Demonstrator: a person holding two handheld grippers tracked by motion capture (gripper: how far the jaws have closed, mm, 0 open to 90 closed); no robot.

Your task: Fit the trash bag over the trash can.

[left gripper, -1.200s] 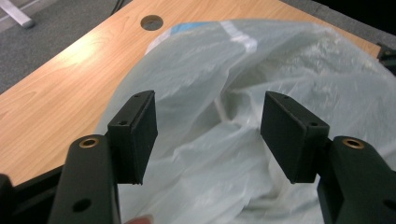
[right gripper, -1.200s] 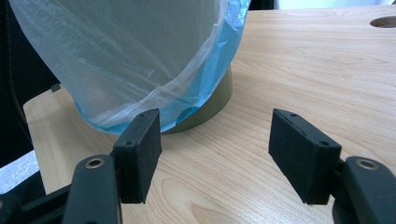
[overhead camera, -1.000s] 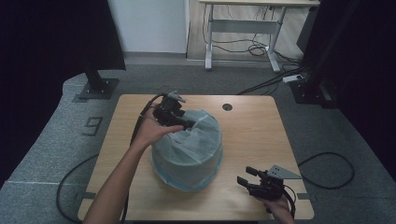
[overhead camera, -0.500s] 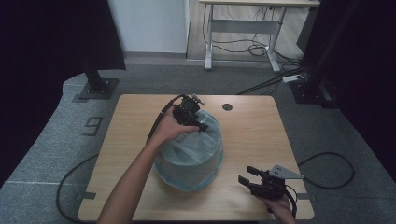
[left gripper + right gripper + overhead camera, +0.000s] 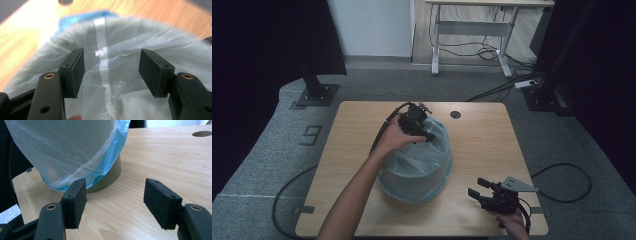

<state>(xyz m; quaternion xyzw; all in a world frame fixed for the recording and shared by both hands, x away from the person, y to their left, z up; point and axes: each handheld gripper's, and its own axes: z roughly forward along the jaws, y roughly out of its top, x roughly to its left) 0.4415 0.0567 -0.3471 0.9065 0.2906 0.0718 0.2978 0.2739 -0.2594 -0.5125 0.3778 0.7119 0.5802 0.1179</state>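
A round bin [image 5: 107,178] stands in the middle of the wooden table, lined with a pale blue plastic bag [image 5: 414,167] that drapes over its rim and sides. My left gripper [image 5: 424,131] hovers at the bin's far rim, tilted down into the mouth. Its jaws stand open over the crumpled bag liner [image 5: 110,82], and nothing is pinched between the pads [image 5: 76,72]. My right gripper [image 5: 478,189] stays near the table's front right edge, open and empty, pointing toward the bin. In the right gripper view the bag [image 5: 65,152] hangs down over the bin's olive wall.
The table [image 5: 482,145] has a round cable hole [image 5: 455,114] at its far middle. Dark curtains, stand bases and a white desk with cables sit behind it on grey carpet. Bare wood lies to the right of the bin.
My left hand has shifted right along the bin's far rim and dipped slightly toward the bag's mouth. My right gripper has held still.
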